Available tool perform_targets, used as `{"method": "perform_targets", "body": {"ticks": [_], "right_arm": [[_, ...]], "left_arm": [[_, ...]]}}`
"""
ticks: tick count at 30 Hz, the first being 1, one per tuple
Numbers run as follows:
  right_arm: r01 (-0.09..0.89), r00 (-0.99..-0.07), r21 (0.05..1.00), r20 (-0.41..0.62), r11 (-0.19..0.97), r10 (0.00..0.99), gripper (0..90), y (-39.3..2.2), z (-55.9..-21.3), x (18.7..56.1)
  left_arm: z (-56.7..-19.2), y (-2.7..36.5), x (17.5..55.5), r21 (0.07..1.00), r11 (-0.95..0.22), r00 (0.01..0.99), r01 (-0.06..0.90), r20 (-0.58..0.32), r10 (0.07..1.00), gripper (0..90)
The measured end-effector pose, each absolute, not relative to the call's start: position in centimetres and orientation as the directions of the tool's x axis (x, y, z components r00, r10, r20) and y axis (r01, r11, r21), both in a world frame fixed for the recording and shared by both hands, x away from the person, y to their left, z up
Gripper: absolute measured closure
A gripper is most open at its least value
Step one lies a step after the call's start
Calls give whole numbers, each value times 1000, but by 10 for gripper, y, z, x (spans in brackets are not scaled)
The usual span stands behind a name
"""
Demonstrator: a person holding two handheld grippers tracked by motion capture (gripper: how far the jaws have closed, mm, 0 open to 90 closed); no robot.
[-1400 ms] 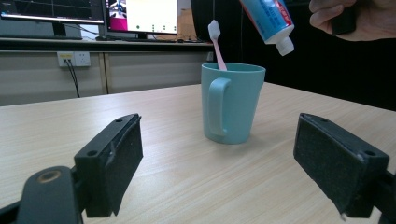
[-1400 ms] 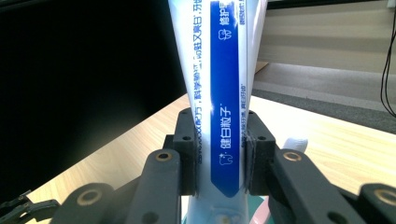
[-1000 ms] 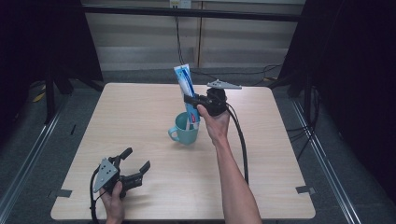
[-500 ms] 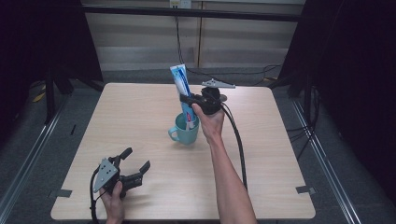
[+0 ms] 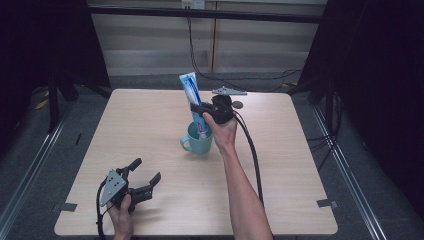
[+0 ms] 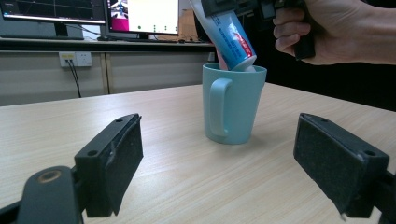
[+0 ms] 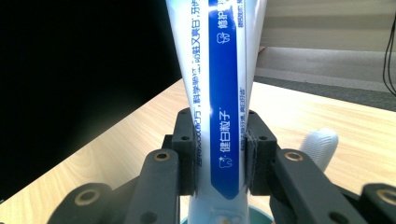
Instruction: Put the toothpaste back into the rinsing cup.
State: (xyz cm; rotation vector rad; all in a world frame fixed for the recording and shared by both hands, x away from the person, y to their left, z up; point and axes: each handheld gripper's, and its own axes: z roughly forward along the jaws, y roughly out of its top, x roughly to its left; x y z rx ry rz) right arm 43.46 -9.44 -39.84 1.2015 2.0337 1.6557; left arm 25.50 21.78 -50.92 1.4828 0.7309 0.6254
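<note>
A teal mug stands upright near the middle of the wooden table; its handle faces the left gripper view's camera. A blue and white toothpaste tube stands tilted, cap end down inside the mug. My right gripper is shut on the tube's middle, just above the rim, its pads pressing both sides. A white toothbrush head shows beside the tube. My left gripper rests low near the table's front left, open, nothing between its pads.
The right gripper's black cable trails along the forearm toward the table's front edge. Monitors and a wall socket stand beyond the table in the left gripper view. Dark curtains flank the table.
The right gripper has shifted the tube slightly left and lower, its cap end sinking deeper into the mug. The left gripper has stayed put.
</note>
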Motion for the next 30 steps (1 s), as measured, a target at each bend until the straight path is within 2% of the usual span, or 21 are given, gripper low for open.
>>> {"method": "perform_targets", "body": {"ticks": [30], "right_arm": [[472,-632,880,292,58,718,693,-101,-417,420]], "left_arm": [[-509,218,256,998,-7,640,69,-39,767,158]]}}
